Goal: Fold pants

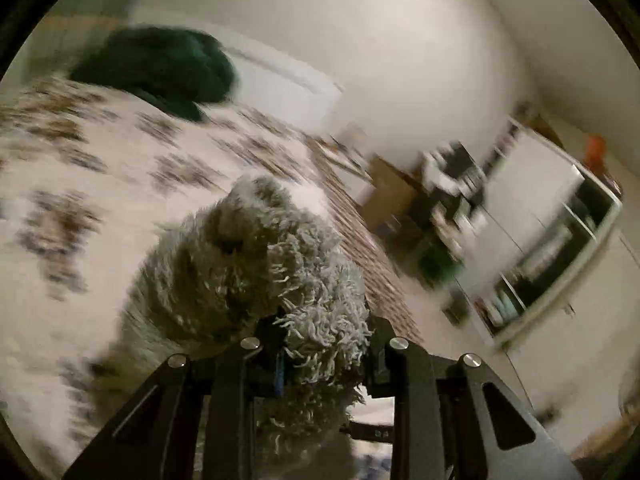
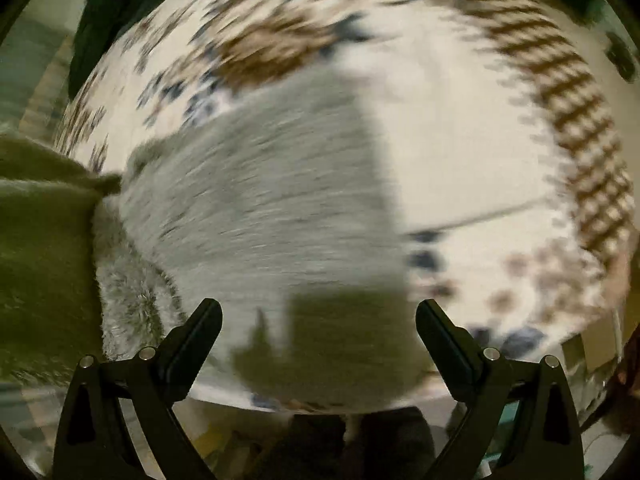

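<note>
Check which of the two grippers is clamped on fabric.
The left gripper: its jaws pinch a bunch of the fluffy grey pants. The right gripper stands wide open, nothing between its fingers.

a bed with a white cover (image 2: 460, 152) printed in brown and dark blue patches carries fluffy grey fleece pants (image 2: 272, 208) spread flat, and a dark green bundle of cloth (image 1: 156, 68) at its far edge.

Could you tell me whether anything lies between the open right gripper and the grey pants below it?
Nothing visible does: the right gripper hangs open directly over the grey pants spread on the patterned bedspread.
</note>
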Action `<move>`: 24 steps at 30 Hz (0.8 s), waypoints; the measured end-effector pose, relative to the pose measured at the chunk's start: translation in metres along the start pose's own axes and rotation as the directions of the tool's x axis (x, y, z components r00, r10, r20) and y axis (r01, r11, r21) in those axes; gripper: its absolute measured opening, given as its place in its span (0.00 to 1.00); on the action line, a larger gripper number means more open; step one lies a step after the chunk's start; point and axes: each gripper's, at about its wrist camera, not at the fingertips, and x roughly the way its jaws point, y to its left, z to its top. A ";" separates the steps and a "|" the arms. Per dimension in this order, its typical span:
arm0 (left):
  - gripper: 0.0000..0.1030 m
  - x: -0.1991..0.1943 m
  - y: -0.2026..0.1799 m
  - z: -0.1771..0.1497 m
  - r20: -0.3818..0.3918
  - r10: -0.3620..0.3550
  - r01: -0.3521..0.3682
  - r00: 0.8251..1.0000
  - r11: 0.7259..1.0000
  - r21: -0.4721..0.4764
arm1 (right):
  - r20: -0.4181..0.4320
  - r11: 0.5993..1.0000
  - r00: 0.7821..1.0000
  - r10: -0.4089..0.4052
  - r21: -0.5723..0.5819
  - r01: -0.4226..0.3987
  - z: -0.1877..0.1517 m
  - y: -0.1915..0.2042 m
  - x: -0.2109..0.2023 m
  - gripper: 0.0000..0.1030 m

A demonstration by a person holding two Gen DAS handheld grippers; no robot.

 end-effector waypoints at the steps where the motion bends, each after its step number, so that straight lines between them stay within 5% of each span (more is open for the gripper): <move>1: 0.23 0.024 -0.016 -0.011 -0.046 -0.025 0.025 0.999 1.000 0.016 | 0.006 1.000 1.000 -0.010 0.017 0.010 0.000 -0.014 -0.006 0.96; 5: 0.23 0.100 -0.052 -0.054 -0.230 -0.074 0.082 0.970 0.996 0.022 | 0.018 0.990 0.997 -0.071 0.127 0.069 -0.001 -0.099 -0.031 0.96; 10: 0.25 0.157 -0.082 -0.092 -0.388 -0.020 0.054 0.922 0.996 0.076 | 0.014 0.974 0.992 -0.126 0.190 0.121 -0.003 -0.176 -0.050 0.96; 13: 0.37 0.173 -0.101 -0.101 -0.490 -0.024 0.064 0.871 0.996 0.064 | 0.012 0.974 0.996 -0.084 0.210 0.079 0.002 -0.186 -0.048 0.96; 14: 0.51 0.172 -0.109 -0.099 -0.502 -0.039 0.082 0.864 0.994 0.065 | 0.016 0.976 0.999 -0.052 0.214 0.048 0.002 -0.190 -0.050 0.96; 15: 0.81 0.167 -0.116 -0.095 -0.502 -0.022 0.076 0.864 0.993 0.087 | 0.018 0.976 0.999 -0.029 0.214 0.024 0.003 -0.190 -0.049 0.98; 16: 0.91 0.159 -0.120 -0.091 -0.495 -0.007 0.071 0.869 0.991 0.110 | 0.020 0.977 1.000 0.001 0.215 -0.005 0.004 -0.187 -0.047 1.00; 19: 0.92 0.128 -0.111 -0.065 -0.448 -0.022 0.074 0.894 0.992 0.098 | 0.045 0.965 0.989 0.141 0.216 -0.147 0.013 -0.163 -0.041 1.00; 22: 0.92 0.101 -0.068 -0.036 -0.405 0.066 -0.045 0.912 0.997 0.062 | 0.061 0.941 0.960 0.273 0.191 -0.280 0.030 -0.135 -0.030 1.00; 24: 0.92 0.085 -0.035 -0.022 -0.383 0.163 -0.155 0.910 0.987 0.051 | 0.064 0.924 0.941 0.334 0.178 -0.340 0.040 -0.118 -0.023 1.00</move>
